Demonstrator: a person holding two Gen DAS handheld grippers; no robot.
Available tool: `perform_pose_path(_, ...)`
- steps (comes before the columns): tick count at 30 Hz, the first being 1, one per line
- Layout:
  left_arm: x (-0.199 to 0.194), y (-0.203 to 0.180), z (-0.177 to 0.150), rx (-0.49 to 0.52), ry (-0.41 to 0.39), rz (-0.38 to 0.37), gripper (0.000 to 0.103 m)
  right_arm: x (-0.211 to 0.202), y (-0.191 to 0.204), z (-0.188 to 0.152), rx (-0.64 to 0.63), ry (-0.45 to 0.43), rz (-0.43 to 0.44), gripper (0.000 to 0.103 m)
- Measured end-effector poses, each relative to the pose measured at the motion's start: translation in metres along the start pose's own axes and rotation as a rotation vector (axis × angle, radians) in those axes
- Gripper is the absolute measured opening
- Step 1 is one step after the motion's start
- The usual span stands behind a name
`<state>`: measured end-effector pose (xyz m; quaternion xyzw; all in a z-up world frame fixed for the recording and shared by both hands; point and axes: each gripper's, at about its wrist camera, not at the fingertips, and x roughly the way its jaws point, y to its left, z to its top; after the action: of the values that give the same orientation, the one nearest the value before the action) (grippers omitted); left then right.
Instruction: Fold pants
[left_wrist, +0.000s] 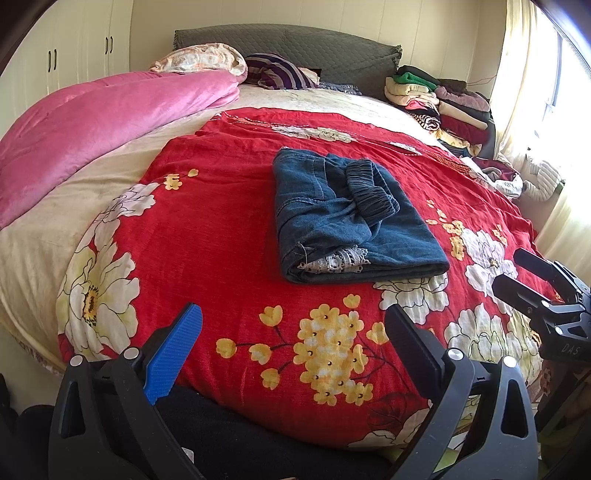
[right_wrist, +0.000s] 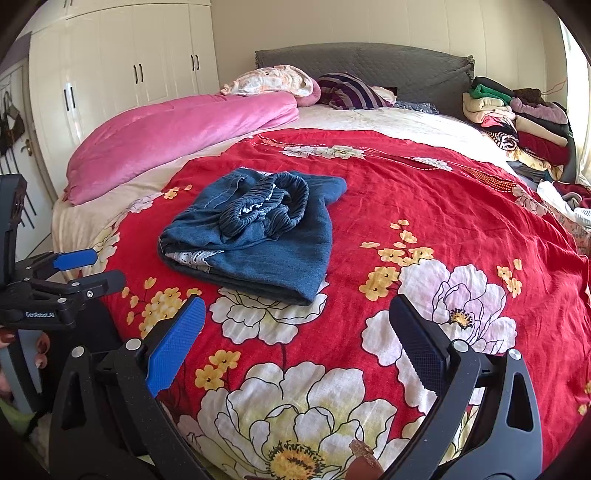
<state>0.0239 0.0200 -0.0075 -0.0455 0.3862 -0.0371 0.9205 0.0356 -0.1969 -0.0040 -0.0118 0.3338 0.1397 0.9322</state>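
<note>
- The pants (left_wrist: 351, 218) — dark denim, folded into a thick packet with the elastic waistband bunched on top and a strip of white lace showing at the near fold — lie on the red floral blanket (left_wrist: 229, 229), at 12 o'clock from the left gripper (left_wrist: 291, 339).
- Left gripper: fingers spread wide, nothing between them, held near the foot of the bed.
- Right gripper (right_wrist: 297, 339): fingers likewise parted and empty; the pants sit at 11 o'clock from it, well apart.
- A pink quilt (left_wrist: 110, 122) lies at 10 o'clock — stacked clothes (left_wrist: 439, 99) at 2 o'clock, by the grey headboard (left_wrist: 295, 44).
- White wardrobe (right_wrist: 122, 70) stands beyond the quilt.
</note>
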Motion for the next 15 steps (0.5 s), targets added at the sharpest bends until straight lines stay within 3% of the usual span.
perform_pose_path(15,-0.0021,0.0001,0.0003,-0.001,0.005,-0.005,0.099,-0.0014,-0.0042,0.0002,0.005,-0.007,-0.01,0.094)
